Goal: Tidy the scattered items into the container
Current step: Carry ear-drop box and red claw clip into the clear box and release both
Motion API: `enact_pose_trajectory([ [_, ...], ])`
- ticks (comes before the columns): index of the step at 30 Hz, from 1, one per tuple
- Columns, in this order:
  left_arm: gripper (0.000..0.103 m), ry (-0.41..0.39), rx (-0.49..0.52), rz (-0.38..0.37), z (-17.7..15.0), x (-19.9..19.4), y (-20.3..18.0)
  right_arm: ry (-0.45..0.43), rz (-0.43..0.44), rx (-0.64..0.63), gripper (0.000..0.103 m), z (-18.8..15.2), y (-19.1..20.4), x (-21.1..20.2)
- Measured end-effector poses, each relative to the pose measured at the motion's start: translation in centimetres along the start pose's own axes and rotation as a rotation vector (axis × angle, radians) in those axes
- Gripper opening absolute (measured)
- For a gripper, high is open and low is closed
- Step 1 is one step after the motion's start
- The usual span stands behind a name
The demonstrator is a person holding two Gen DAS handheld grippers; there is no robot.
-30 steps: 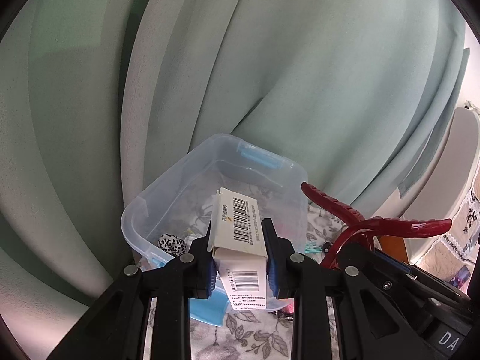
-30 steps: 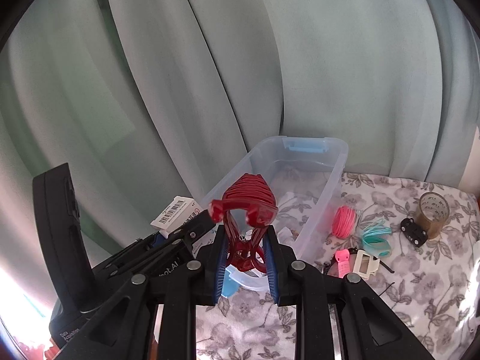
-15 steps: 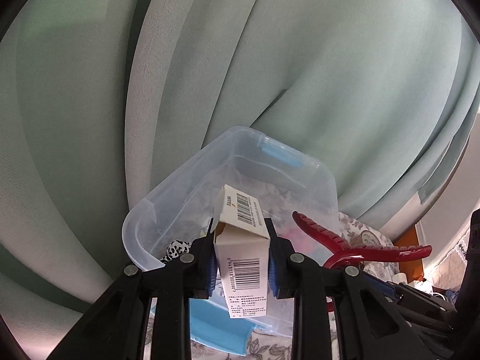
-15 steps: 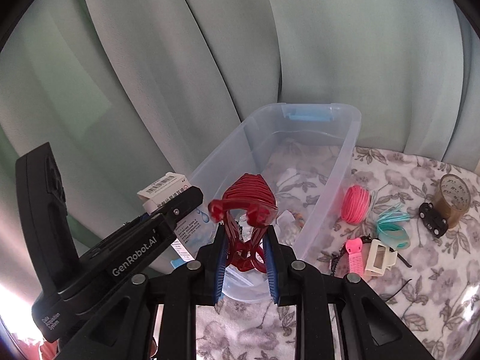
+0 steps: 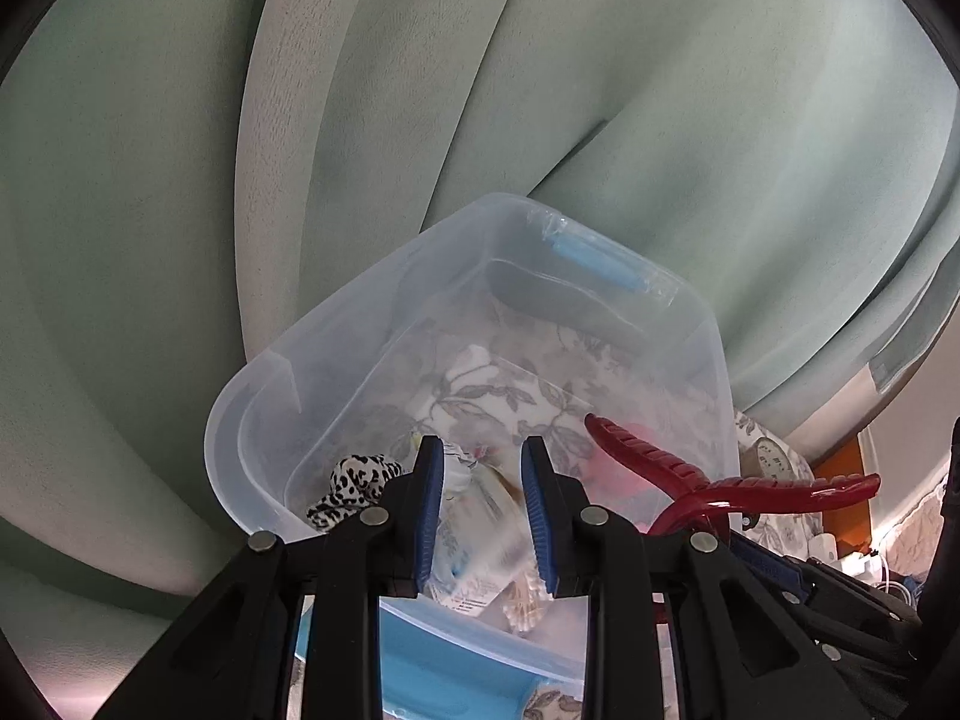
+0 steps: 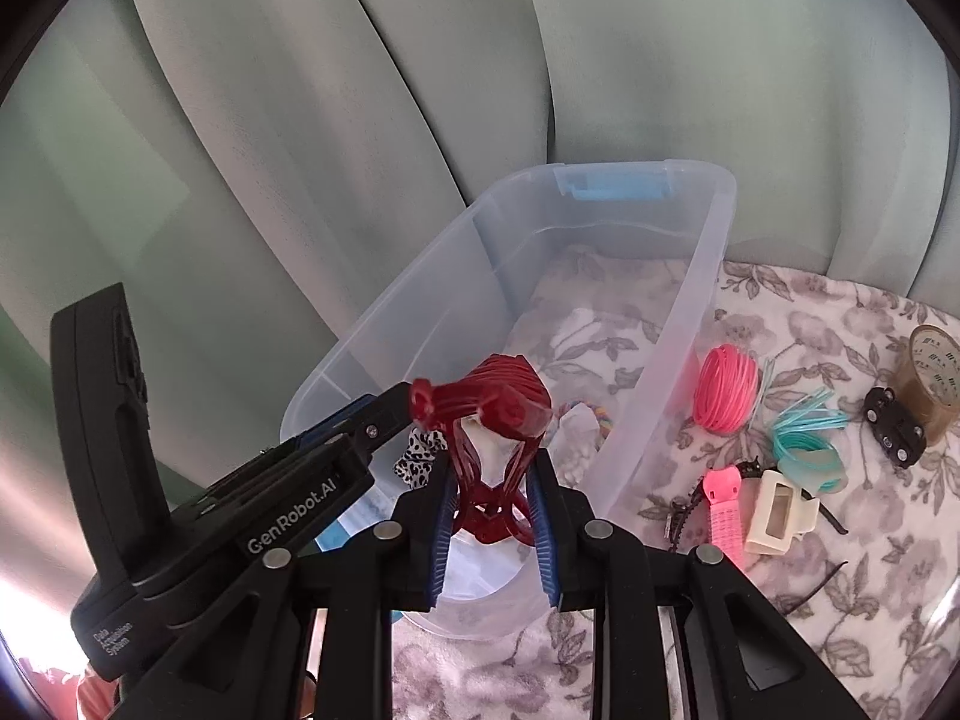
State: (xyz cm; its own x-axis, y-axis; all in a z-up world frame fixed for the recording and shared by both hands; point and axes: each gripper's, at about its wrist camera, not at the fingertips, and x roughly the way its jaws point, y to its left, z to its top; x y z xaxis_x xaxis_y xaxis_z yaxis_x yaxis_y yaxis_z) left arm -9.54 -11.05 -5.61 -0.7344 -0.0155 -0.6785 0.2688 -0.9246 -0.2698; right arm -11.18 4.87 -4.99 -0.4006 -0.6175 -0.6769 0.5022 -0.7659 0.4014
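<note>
Item: red hair clip, clamped in right claw above clear container.

Left claw: pads apart, gripping nothing; blurred white box between them, over the container.

Risk: claws crowd together; a collision could knock the clip outside onto the table.

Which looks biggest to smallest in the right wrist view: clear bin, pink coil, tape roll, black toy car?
1. clear bin, by far
2. pink coil
3. tape roll, cut off by the frame edge, so unsure against the coil
4. black toy car
</note>
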Motion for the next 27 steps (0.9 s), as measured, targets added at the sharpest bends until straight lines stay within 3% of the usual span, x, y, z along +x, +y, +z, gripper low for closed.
enact_pose_trajectory([
  [6, 0.03, 0.002, 0.012, -0.003, -0.2, 0.1, -0.3, -0.002, 0.002, 0.004, 0.027, -0.1, 0.1, -0.3],
  [18, 0.053, -0.002, 0.001, -0.003, -0.1, -0.5, 0.0, 0.004, 0.014, 0.011, 0.032, -0.2, 0.1, -0.4],
  [27, 0.058, 0.009, -0.013, -0.016, -0.1, -0.9, 0.1, -0.001, 0.004, 0.006, 0.038, -0.4, 0.4, -1.1],
])
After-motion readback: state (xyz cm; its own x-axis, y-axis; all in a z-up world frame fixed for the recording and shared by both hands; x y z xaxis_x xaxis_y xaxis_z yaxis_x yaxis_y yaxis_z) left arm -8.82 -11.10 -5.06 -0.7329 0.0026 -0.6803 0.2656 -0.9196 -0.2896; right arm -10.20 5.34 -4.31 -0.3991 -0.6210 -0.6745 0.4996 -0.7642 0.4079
